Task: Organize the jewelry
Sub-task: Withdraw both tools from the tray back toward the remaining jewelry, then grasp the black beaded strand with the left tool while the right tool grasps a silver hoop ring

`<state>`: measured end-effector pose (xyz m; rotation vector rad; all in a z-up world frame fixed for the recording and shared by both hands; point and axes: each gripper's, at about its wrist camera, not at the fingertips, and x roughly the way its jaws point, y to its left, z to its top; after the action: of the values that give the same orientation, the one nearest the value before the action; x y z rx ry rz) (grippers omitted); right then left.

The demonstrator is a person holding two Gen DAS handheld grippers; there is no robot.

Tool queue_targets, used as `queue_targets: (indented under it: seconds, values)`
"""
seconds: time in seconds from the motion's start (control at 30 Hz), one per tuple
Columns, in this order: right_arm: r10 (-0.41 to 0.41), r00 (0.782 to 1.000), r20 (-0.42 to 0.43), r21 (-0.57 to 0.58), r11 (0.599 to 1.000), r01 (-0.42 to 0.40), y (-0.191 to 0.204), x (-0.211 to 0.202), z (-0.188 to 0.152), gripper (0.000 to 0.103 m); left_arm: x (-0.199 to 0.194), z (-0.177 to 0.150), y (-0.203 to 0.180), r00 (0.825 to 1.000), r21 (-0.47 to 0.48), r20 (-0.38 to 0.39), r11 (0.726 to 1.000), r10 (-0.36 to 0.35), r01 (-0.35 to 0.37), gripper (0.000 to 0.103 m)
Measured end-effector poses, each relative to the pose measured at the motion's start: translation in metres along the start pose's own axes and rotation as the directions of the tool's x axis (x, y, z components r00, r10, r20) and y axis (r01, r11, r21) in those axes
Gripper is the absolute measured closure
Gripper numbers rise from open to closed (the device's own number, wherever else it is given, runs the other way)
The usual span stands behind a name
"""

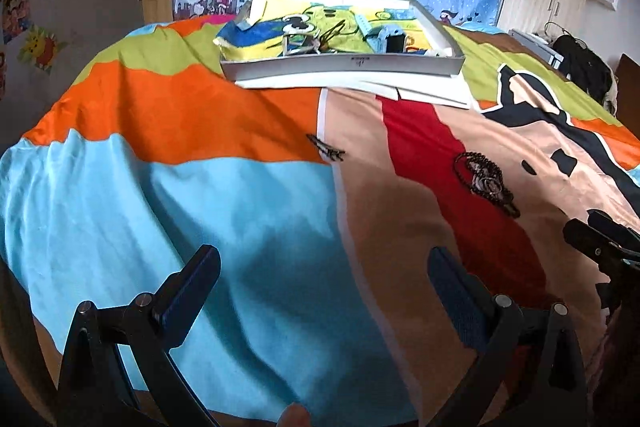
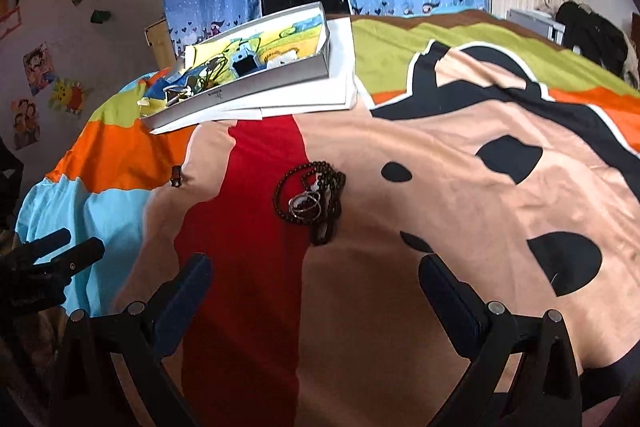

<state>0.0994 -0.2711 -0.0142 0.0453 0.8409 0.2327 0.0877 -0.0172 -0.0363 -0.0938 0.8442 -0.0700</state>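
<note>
Between my left gripper [image 1: 324, 283] fingers, spread wide and empty, lies only blue and tan bedspread [image 1: 240, 211]. My right gripper [image 2: 316, 287] is just as wide, empty too, hovering over the red stripe. Just ahead of it a tangle of dark bead strands and metal rings [image 2: 310, 201] rests on the cover. A small dark clip [image 1: 326, 148] lies apart to the left. Farther off, the white tray [image 1: 344, 63] holds more trinkets.
</note>
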Motion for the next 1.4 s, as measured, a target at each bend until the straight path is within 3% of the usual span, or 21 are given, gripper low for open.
queue_targets:
  seconds: [0.57, 0.8, 1.1, 1.33, 1.4]
  values:
    - [0.024, 0.998, -0.061, 0.043, 0.999, -0.021, -0.009, 0.016, -0.002, 0.0, 0.008, -0.005, 0.0, 0.999, 0.0, -0.031, 1.0, 0.014, -0.014, 0.002]
    - [0.107, 0.992, -0.06, 0.069, 0.992, -0.103, -0.018, 0.02, 0.008, 0.0, 0.013, 0.013, -0.002, 0.998, 0.035, -0.03, 0.998, -0.054, 0.055, 0.002]
    - [0.222, 0.973, -0.065, 0.013, 0.975, -0.221, -0.031, 0.04, 0.037, 0.001, 0.045, 0.054, 0.01, 0.988, 0.069, -0.047, 0.987, -0.144, 0.147, 0.002]
    - [0.306, 0.949, -0.077, -0.028, 0.951, -0.309, -0.027, 0.063, 0.047, 0.025, 0.074, 0.082, 0.021, 0.971, 0.044, -0.081, 0.973, -0.224, 0.228, 0.003]
    - [0.322, 0.942, -0.097, -0.021, 0.945, -0.325, -0.026, 0.071, 0.047, 0.044, 0.081, 0.089, 0.019, 0.968, 0.047, -0.091, 0.97, -0.235, 0.24, 0.005]
